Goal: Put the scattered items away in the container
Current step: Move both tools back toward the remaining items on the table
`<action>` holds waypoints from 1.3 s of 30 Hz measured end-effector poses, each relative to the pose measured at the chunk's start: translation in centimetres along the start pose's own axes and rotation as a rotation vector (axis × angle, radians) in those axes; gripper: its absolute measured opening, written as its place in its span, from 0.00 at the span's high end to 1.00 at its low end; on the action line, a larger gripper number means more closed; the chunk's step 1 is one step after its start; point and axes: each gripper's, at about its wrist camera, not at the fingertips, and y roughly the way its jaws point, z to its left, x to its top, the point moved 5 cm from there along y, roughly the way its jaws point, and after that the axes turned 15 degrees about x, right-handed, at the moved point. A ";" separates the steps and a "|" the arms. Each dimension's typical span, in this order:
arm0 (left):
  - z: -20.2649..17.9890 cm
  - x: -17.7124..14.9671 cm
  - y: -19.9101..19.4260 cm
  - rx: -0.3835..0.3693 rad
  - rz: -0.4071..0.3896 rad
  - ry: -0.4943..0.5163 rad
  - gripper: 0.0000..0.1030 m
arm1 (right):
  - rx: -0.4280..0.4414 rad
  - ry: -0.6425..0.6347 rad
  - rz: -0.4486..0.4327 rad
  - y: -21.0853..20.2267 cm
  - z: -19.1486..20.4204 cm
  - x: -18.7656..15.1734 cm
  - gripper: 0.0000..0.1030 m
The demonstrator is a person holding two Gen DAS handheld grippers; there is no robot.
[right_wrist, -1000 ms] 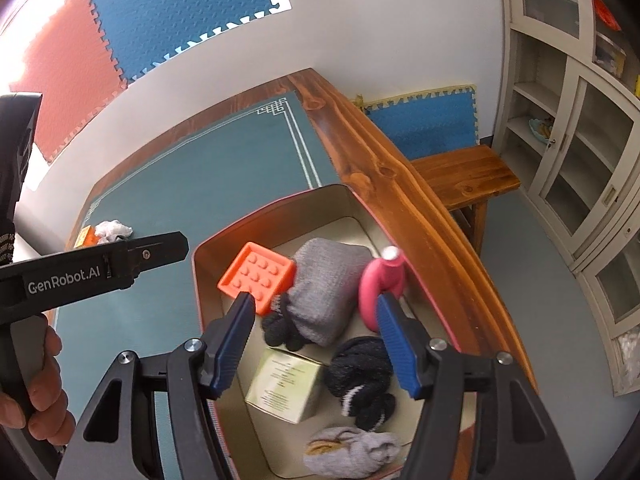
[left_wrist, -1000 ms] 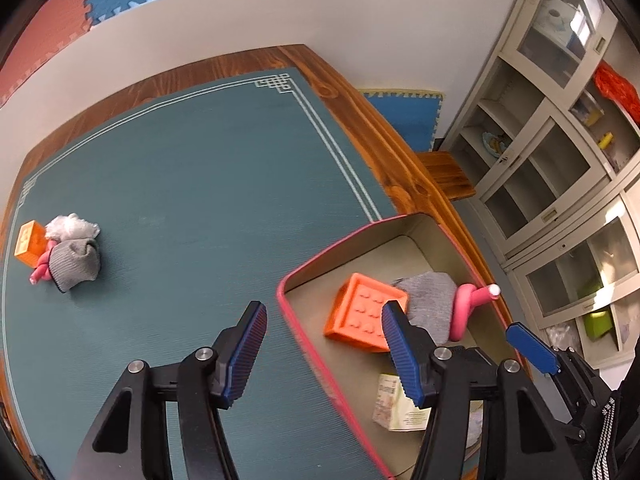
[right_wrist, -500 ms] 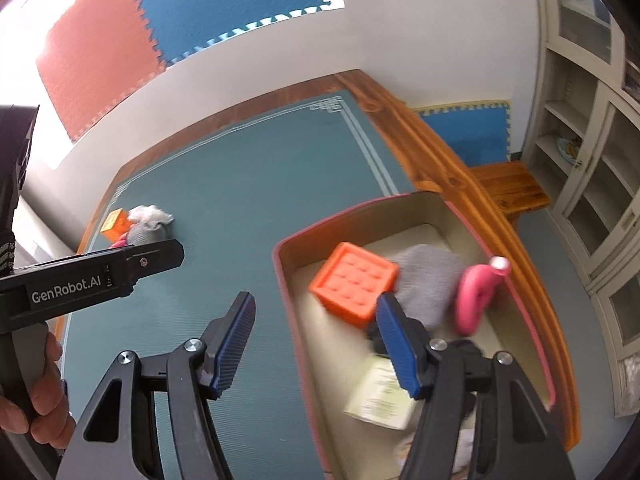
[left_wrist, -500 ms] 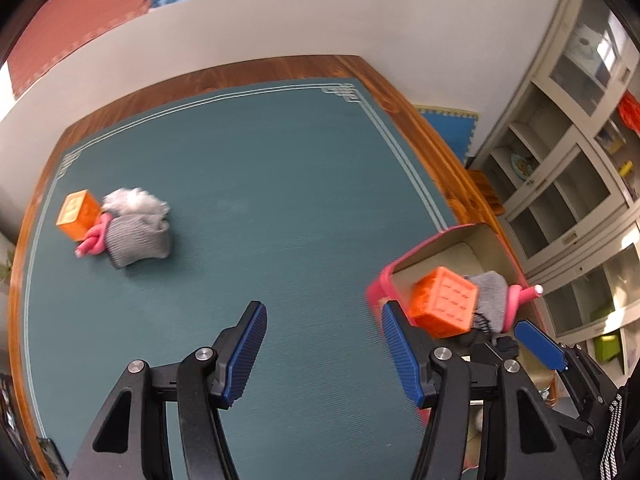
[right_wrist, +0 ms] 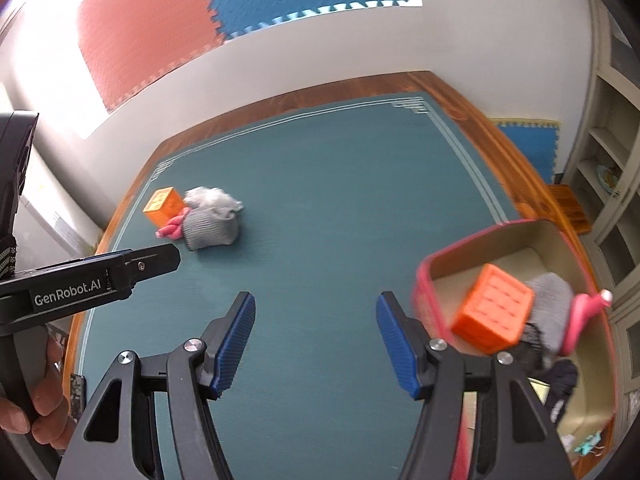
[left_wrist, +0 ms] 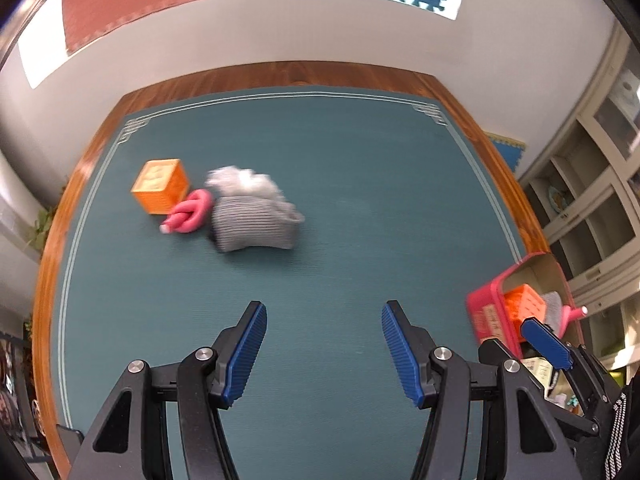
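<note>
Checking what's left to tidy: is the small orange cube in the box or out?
Out. The small orange cube sits on the green mat, far from the pink box.

Both your grippers hang open, holding nothing.
Your left gripper (left_wrist: 323, 347) and right gripper (right_wrist: 314, 340) each spread their blue pads wide; your left hand (right_wrist: 38, 408) wraps the left handle.

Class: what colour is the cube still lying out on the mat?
Orange. The cube beside the pink toy shows best in the left wrist view.
</note>
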 end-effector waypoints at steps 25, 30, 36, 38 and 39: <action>12.8 1.7 9.7 0.131 0.117 -0.114 0.35 | 0.005 -0.029 0.098 10.0 6.5 2.1 0.30; 13.9 2.8 11.5 0.130 0.135 -0.124 0.35 | 0.003 -0.033 0.101 11.3 6.8 3.0 0.29; 15.8 4.7 13.3 0.127 0.131 -0.157 0.35 | 0.006 -0.048 0.114 13.4 7.2 4.2 0.29; 16.1 5.3 13.9 0.129 0.127 -0.157 0.35 | 0.010 -0.053 0.120 14.2 7.3 4.5 0.29; 16.1 5.7 14.2 0.129 0.127 -0.155 0.35 | 0.013 -0.056 0.123 14.5 7.3 4.7 0.29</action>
